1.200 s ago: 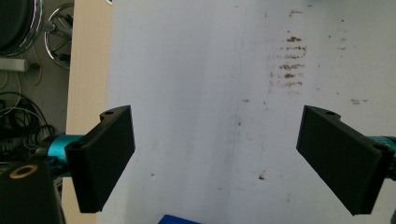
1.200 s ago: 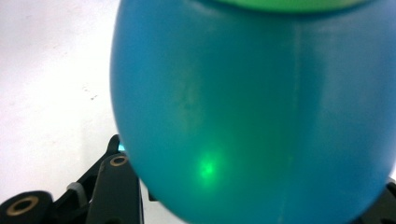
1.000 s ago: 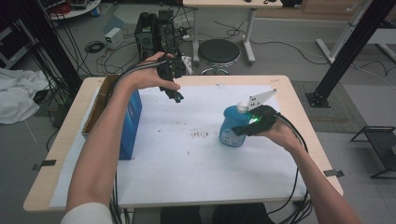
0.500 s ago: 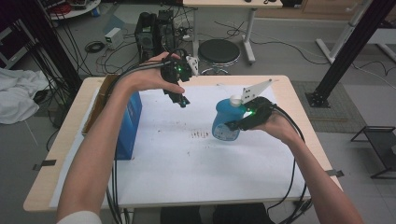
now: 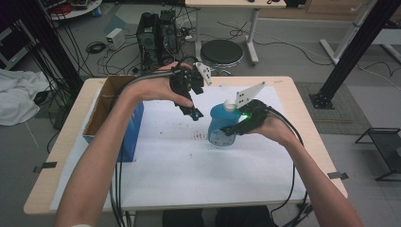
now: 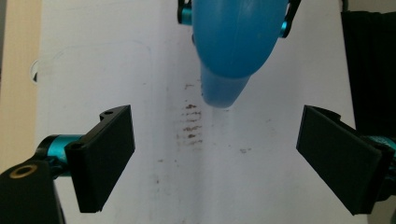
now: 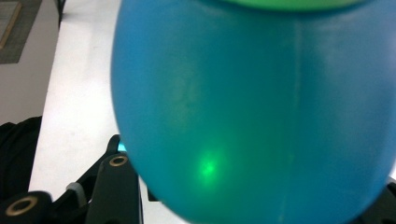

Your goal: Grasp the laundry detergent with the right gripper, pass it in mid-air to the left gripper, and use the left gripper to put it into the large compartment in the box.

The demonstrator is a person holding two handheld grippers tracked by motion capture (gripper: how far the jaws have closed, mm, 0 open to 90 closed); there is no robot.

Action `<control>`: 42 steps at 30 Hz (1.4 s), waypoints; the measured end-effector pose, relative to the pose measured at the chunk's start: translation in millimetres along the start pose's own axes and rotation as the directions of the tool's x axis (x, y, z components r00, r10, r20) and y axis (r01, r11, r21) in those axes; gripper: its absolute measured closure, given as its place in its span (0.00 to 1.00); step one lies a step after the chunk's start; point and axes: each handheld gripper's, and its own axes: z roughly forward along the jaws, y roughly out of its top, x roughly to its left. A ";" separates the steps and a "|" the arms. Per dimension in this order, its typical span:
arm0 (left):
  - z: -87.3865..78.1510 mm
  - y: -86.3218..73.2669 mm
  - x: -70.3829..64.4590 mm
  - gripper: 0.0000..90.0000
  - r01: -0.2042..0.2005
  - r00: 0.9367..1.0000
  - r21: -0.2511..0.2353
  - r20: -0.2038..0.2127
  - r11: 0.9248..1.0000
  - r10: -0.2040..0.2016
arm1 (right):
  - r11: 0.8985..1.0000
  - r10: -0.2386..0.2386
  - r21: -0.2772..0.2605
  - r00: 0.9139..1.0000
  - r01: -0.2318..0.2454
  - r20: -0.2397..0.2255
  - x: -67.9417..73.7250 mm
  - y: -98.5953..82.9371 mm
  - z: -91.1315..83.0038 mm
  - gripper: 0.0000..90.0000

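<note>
My right claw [image 5: 235,126] is clamped on the blue bottle [image 5: 221,124], which I hold just above the white sheet on the table [image 5: 283,85], near its middle. In the right gripper view the bottle's [image 7: 252,112] body bulges between the 2 jaws and blocks most of what lies beyond. The bottle stands roughly upright, its pale cap [image 5: 230,105] on top, so its long axis runs close to vertical, leaning a little.

My left claw [image 5: 195,113] is open and empty, its jaws spread wide, hovering above and to the left of the bottle, near but apart from it. In the left gripper view the bottle [image 6: 233,42] sits straight ahead, centred between the jaws but farther off, with a patch of brown smudges [image 6: 190,123] on the sheet below.

I judge the next move turns on that gap: the left claw must travel forward along its own line to straddle the top. A cardboard box [image 5: 101,111] sits at the table's left edge, well clear.
</note>
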 end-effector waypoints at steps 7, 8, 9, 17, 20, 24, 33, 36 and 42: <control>10.1 9.9 -9.4 0.13 0.002 1.000 -0.008 0.010 1.000 -0.002 | 1.000 -0.008 0.011 0.999 0.008 -0.043 2.1 6.9 5.3 0.51; 10.1 9.9 -9.4 0.13 0.002 1.000 -0.008 0.010 1.000 -0.002 | 1.000 -0.008 0.011 0.999 0.008 -0.043 2.1 6.9 5.3 0.51; 11.4 10.9 -10.3 0.13 0.002 1.000 -0.012 0.007 1.000 -0.002 | 1.000 -0.020 0.015 0.999 0.021 -0.046 1.9 8.5 6.8 0.51; 25.1 19.0 -14.4 0.13 0.031 0.999 0.000 0.028 1.000 -0.031 | 1.000 -0.013 0.014 0.998 0.014 -0.059 3.6 13.0 9.9 0.51; 29.3 23.1 -16.2 0.13 0.026 0.999 -0.002 0.028 1.000 -0.026 | 0.998 -0.056 -0.001 0.997 0.056 -0.052 0.8 13.6 13.0 0.51; 33.9 27.2 -17.9 0.13 0.029 0.999 -0.008 0.031 1.000 -0.028 | 0.998 -0.059 0.003 0.996 0.059 -0.063 0.8 14.3 14.9 0.51; 37.2 30.8 -18.5 0.17 0.018 0.999 -0.005 0.028 1.000 -0.018 | 0.997 -0.068 0.017 0.995 0.069 -0.069 1.0 17.8 12.8 0.51; 37.3 31.0 -17.7 0.20 0.035 0.999 -0.002 0.040 0.999 -0.035 | 0.997 -0.071 0.021 0.995 0.072 -0.072 0.5 18.1 13.2 0.51; 38.6 31.8 -17.7 0.22 0.036 0.998 0.002 0.042 0.999 -0.036 | 0.997 -0.074 0.020 0.995 0.075 -0.068 1.3 18.9 16.5 0.51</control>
